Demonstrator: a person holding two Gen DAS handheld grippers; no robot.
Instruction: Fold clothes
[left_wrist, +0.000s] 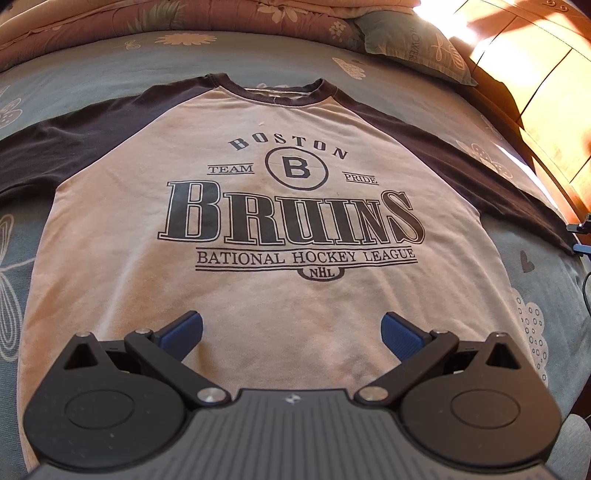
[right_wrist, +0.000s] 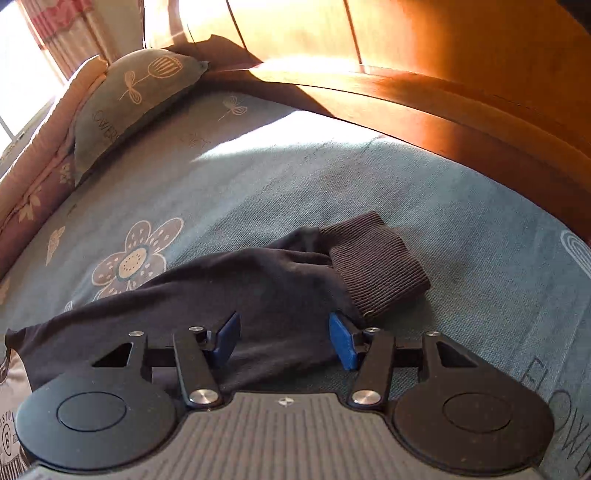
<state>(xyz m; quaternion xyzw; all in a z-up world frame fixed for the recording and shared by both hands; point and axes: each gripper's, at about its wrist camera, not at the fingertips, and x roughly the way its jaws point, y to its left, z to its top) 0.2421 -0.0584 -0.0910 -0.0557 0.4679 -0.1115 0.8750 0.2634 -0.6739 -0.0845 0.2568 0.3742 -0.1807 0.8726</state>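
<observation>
So, shirt (left_wrist: 236, 221) flat on bed (right_wrist: 461, 229), face up. Your right gripper (right_wrist: 282, 338) nearer: dark sleeve (right_wrist: 229, 284) under its released jaws, running toward cuff (right_wrist: 376, 262) upper right. Left gripper (left_wrist: 291, 332) gaping over hem, empty.

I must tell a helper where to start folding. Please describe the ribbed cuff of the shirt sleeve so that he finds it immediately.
On the teal flowered bedsheet beside the wooden bed frame, follow the dark sleeve outward. The ribbed cuff is its end, brownish and corded, unlike the smooth sleeve.
</observation>
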